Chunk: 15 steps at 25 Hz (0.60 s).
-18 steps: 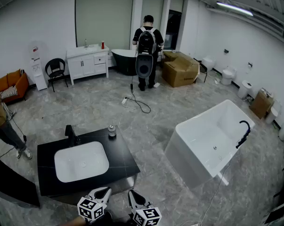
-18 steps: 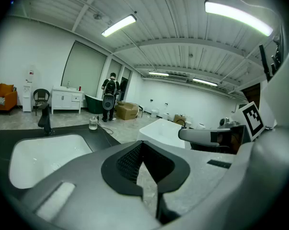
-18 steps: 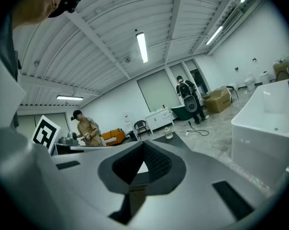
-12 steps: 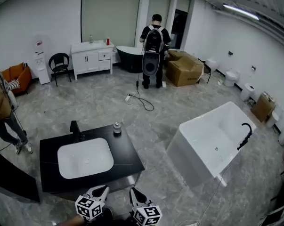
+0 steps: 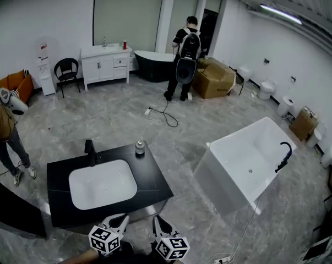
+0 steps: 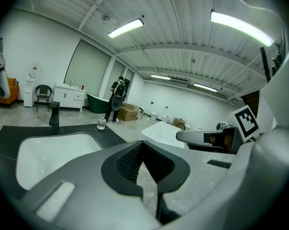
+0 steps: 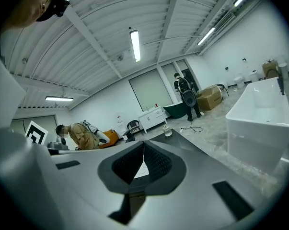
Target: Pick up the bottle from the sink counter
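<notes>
The bottle [image 5: 139,147] stands on the counter's [image 5: 154,183] far edge (just beside the sink [image 5: 102,184]). The left gripper [image 5: 117,223] and right gripper [image 5: 159,225] are closed, holding nothing.

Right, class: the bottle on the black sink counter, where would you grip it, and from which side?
Probably by the body of the bottle, below its cap, coming level from the right of the counter: it stands upright at the far right corner, faucet and basin to its left.
</notes>
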{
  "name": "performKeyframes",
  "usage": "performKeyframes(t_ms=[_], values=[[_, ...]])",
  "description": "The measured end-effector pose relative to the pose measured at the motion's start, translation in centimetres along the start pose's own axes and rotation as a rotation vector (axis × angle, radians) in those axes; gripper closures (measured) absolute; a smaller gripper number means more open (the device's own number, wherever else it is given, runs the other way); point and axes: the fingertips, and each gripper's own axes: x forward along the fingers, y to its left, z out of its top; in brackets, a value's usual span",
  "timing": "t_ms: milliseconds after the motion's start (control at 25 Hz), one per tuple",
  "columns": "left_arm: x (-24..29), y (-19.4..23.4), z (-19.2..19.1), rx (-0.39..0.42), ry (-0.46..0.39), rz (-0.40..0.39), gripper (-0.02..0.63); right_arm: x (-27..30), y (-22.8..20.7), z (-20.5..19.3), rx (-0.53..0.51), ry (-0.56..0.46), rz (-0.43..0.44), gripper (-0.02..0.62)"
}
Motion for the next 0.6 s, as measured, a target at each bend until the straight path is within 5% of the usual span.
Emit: performKeyframes(t_ms=[600], values=[[0.9, 3.7, -1.1, -0.076, 0.008, -0.145, 0.606, 1.8, 1.8, -3.1, -0.021, 0.046, -0.132, 0.588]])
